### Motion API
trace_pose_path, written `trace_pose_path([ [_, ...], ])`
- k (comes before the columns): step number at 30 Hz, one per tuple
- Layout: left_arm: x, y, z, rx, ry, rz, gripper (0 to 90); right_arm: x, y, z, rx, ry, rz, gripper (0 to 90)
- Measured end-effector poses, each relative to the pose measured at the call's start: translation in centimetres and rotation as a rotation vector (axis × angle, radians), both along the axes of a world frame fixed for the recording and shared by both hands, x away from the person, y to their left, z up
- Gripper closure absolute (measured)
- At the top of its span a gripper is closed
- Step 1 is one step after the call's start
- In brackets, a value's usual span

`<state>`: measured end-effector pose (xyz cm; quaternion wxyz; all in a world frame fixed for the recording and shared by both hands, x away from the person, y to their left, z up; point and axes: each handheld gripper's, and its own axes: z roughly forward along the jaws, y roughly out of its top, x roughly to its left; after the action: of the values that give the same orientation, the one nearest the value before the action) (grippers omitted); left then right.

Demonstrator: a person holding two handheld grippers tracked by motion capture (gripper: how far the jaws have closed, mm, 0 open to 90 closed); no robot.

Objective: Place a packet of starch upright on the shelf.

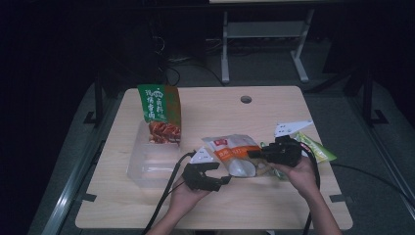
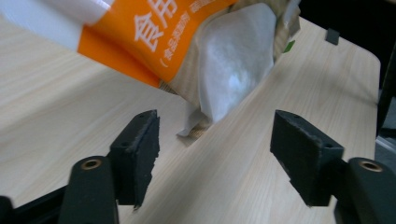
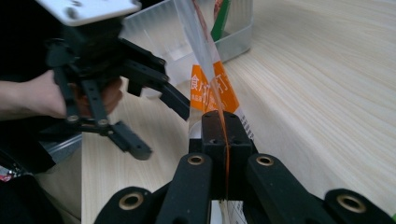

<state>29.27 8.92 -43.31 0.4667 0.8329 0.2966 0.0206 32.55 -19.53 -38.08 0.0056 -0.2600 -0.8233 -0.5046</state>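
Note:
An orange and white snack pouch [image 1: 234,154] hangs tilted over the middle of the wooden table [image 1: 205,205], one corner near the surface. My right gripper [image 1: 254,153] is shut on the pouch's edge [image 3: 219,100], jaws pressed together around the film. My left gripper [image 1: 224,172] stands open just left of the pouch, and the pouch's white lower end [image 2: 233,60] hangs ahead of its parted jaws without touching them. A clear plastic box [image 1: 151,159] sits left of centre with a green and red snack bag [image 1: 160,112] standing in its far end.
A yellow-green packet [image 1: 317,148] lies on the table right of my right hand. A round cable hole [image 1: 245,99] sits near the table's far edge. Beyond the table are dark floor and a white desk frame [image 1: 264,34]. Cables trail from both grippers toward the near edge.

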Motion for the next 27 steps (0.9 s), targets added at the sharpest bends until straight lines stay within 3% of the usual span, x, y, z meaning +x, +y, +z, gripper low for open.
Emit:
trace_pose_path([
  [6,1.5,-0.9,-0.1,-0.024,0.016,0.011,45.0,-0.4,-0.6,-0.6,0.031,-0.008,0.004,89.5],
  [8,1.9,-1.0,0.0,-0.063,0.026,0.026,52.3,-0.5,-0.7,-0.7,0.033,-0.019,0.008,89.5],
  [11,2.3,-0.9,0.2,-0.066,0.031,0.029,68.0,-0.5,-0.7,-0.7,0.036,-0.016,0.004,89.5],
  [13,2.4,-0.8,0.3,-0.092,0.041,0.029,77.8,-0.6,-0.7,-0.7,0.036,-0.021,-0.001,89.5],
  [15,2.2,-0.9,0.5,-0.087,0.014,0.023,87.8,-0.5,-0.6,-0.7,0.037,-0.023,-0.001,89.5],
  [21,1.7,-0.6,1.1,-0.035,-0.052,0.037,89.2,-0.4,0.4,-0.7,0.017,-0.037,-0.01,89.4],
  [27,1.2,0.1,1.6,0.026,-0.094,0.064,89.1,-0.4,1.3,-1.1,-0.054,-0.047,-0.025,88.6],
])
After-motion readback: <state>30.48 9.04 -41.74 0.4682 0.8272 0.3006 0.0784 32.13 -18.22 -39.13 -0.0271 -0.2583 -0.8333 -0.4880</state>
